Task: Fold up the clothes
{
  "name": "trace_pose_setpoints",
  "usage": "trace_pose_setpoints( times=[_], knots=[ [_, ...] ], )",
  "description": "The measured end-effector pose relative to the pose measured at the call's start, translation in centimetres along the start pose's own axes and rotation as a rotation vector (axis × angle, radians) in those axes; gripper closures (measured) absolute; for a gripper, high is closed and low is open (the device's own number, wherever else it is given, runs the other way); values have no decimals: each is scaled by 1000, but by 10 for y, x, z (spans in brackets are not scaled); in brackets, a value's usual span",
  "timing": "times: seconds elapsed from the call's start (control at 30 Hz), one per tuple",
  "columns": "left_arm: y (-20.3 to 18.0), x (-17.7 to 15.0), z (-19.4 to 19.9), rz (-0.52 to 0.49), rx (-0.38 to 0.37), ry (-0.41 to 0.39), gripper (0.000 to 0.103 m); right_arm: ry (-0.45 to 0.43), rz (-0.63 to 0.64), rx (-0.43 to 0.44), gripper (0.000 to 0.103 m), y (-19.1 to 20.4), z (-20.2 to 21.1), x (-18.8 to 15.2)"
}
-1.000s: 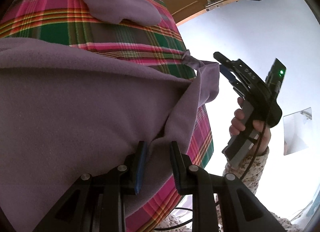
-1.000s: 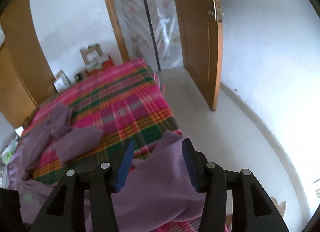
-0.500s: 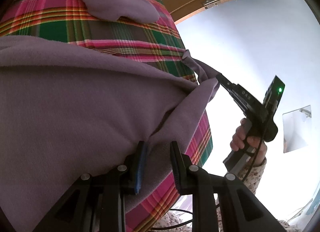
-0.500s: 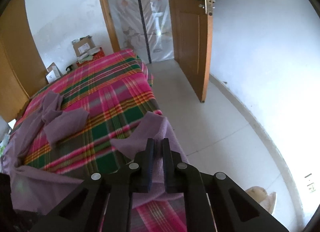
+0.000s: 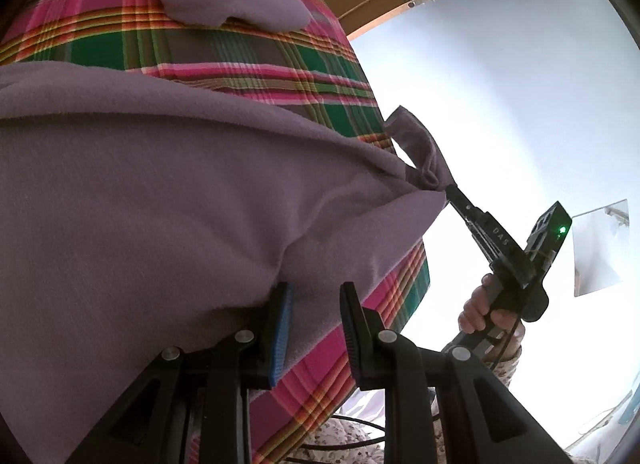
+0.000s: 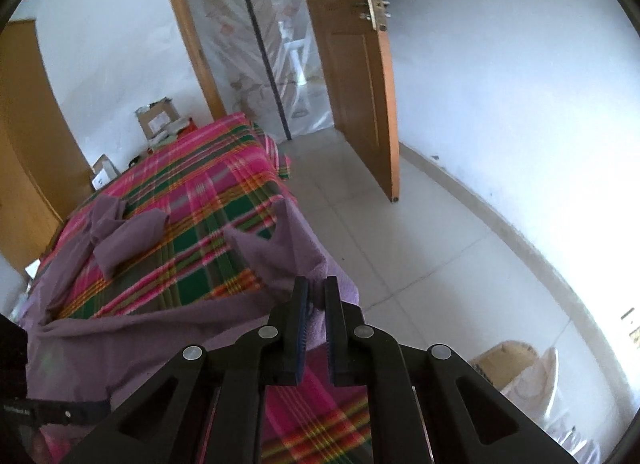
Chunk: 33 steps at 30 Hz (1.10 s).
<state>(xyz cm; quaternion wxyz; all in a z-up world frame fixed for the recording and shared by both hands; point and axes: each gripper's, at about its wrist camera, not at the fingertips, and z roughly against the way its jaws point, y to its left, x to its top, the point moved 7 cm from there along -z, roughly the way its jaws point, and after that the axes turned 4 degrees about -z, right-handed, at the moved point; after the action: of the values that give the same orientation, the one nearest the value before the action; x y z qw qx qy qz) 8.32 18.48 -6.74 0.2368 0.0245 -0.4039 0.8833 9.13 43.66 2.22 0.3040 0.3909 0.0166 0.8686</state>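
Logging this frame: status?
Right gripper shut on purple garment corner. Left gripper open, straddling its edge. Garment on plaid bedspread. Nothing blocking.

Garment (image 6: 132, 328) spread across the near end of the bed (image 6: 208, 200), one corner drawn over the bed's right edge. Right gripper (image 6: 316, 296) at that corner, jaws closed on the cloth. Left gripper (image 5: 314, 304) at the near hem, jaws apart. Sleeve (image 6: 128, 236) bunched on the bed farther back, to the left. Door (image 6: 352, 76) stands beyond the bed, to the right; boxes (image 6: 156, 120) behind the far end.
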Motion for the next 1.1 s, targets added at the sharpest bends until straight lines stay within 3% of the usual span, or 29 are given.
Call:
trace_pose_setpoints(
  times=[0.3,0.57,0.63,0.8,0.93,1.0,1.1],
  knots=[
    [-7,3,-9,-29,44,11,79,7,-97,23,95,-28,4,-18],
    [-31,34,1,-148,128,-20,79,-3,-187,16,95,-55,6,-23],
    [-38,50,2,-191,164,-50,79,-3,-198,43,94,-54,5,-21],
    [-41,85,-12,-233,234,-37,77,-2,-227,110,91,-52,3,-16],
    [-36,106,-39,-270,303,16,75,16,-226,160,78,-39,-2,-12],
    [-34,110,-46,-241,293,20,75,28,-217,183,76,-29,-5,-11],
    [-42,111,-56,-274,271,37,75,38,-195,218,74,-12,-6,-9]
  ],
)
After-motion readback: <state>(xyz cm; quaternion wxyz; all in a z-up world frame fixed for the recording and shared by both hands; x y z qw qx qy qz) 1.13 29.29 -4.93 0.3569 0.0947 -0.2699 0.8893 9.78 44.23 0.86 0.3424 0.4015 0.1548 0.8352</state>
